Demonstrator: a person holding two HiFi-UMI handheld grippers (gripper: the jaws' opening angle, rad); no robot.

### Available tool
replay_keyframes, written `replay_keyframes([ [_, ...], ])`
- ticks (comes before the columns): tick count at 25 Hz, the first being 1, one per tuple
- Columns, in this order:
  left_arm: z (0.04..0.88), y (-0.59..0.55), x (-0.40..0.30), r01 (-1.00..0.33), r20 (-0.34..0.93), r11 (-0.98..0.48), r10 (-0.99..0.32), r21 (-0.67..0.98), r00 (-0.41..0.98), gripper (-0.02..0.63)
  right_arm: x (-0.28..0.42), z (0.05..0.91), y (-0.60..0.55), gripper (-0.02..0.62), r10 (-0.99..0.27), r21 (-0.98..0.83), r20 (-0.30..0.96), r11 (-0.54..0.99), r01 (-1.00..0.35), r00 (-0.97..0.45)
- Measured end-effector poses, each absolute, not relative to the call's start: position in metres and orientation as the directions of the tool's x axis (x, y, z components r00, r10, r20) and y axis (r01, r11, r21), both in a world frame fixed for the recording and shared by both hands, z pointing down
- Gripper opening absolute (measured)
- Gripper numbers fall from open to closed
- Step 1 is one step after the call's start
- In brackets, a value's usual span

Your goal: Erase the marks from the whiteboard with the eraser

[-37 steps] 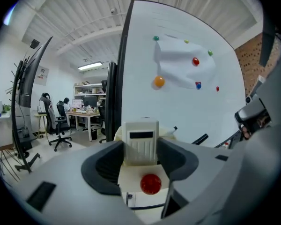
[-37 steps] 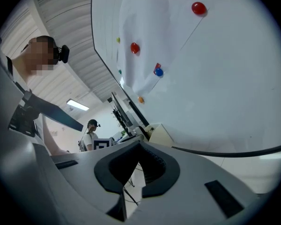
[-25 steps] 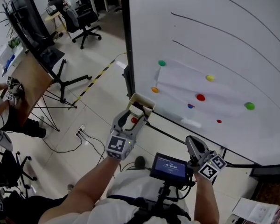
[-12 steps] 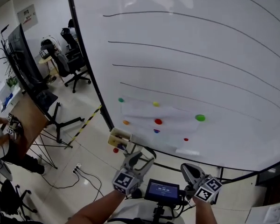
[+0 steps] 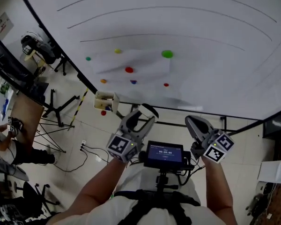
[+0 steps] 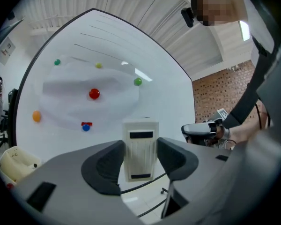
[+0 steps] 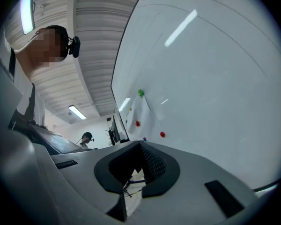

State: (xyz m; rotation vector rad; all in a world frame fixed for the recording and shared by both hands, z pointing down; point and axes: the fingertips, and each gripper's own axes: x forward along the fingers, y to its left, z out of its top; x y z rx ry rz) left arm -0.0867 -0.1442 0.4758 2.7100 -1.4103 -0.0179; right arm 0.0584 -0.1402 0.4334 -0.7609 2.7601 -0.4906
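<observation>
Whiteboard (image 5: 215, 32) glossy & smooth; eraser (image 6: 140, 149) pale ribbed plastic, matt

Head view: high, steeply down onto the big white whiteboard (image 5: 201, 27). Gripper views: low, close, facing up along their jaws at it. All share its round green magnet (image 5: 167, 54).

The white whiteboard (image 5: 215, 74) bears thin dark lines (image 5: 178, 34) and green, red, yellow, orange dots (image 5: 167, 54); the eraser (image 6: 140, 149) is cream with black strips.

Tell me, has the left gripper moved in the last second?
Yes. The left gripper has moved right, away from the cream box beside the whiteboard.
</observation>
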Motion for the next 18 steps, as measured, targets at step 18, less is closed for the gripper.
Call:
replay_keyframes([
  [18,0.463,-0.097,-0.069,-0.801,0.056,-0.599,-0.799,0.005,0.598,0.259,0.067,0.426,-0.1,0.017,-0.552,-0.298,-0.089,0.809,-0.507,-0.829],
])
